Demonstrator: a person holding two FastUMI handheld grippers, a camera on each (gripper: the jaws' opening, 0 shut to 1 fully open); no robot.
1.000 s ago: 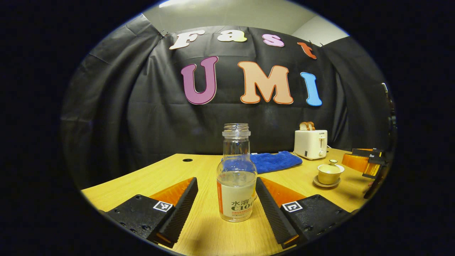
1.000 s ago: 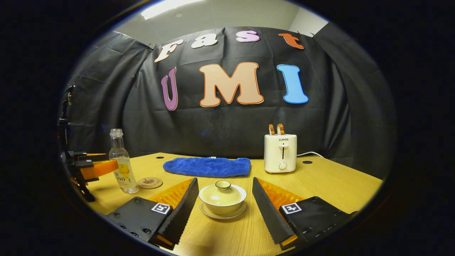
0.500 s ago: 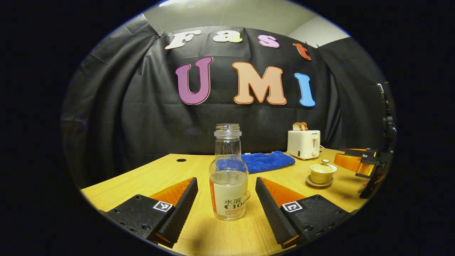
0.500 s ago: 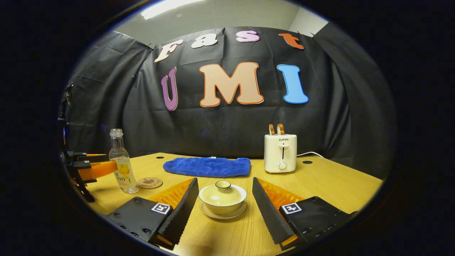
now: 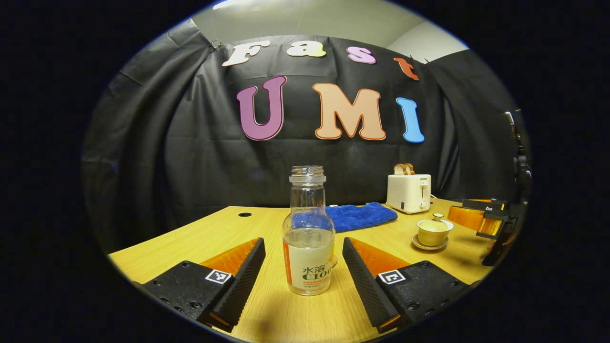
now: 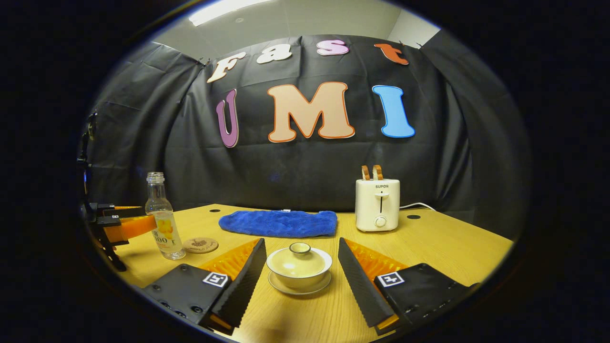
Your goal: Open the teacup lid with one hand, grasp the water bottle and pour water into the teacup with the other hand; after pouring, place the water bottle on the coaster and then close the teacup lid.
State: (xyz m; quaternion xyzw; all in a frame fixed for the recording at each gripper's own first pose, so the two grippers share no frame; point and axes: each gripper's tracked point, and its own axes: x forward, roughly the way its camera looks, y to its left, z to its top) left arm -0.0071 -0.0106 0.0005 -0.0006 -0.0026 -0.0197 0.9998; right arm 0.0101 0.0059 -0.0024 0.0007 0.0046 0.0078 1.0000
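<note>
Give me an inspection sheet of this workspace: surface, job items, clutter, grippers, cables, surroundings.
Surface: wooden table, with round holes near its back edge.
Job's things: water bottle upright, uncapped, partly filled; teacup on its saucer, lid on; round coaster bare, beside the bottle.
Clutter: blue towel and white toaster holding bread slices, at the back.
Grippers: left gripper open, fingers either side of the bottle, apart from it; right gripper open, flanking the teacup.
Cables: white cord behind the toaster.
Surroundings: black cloth wall; ceiling light above.
</note>
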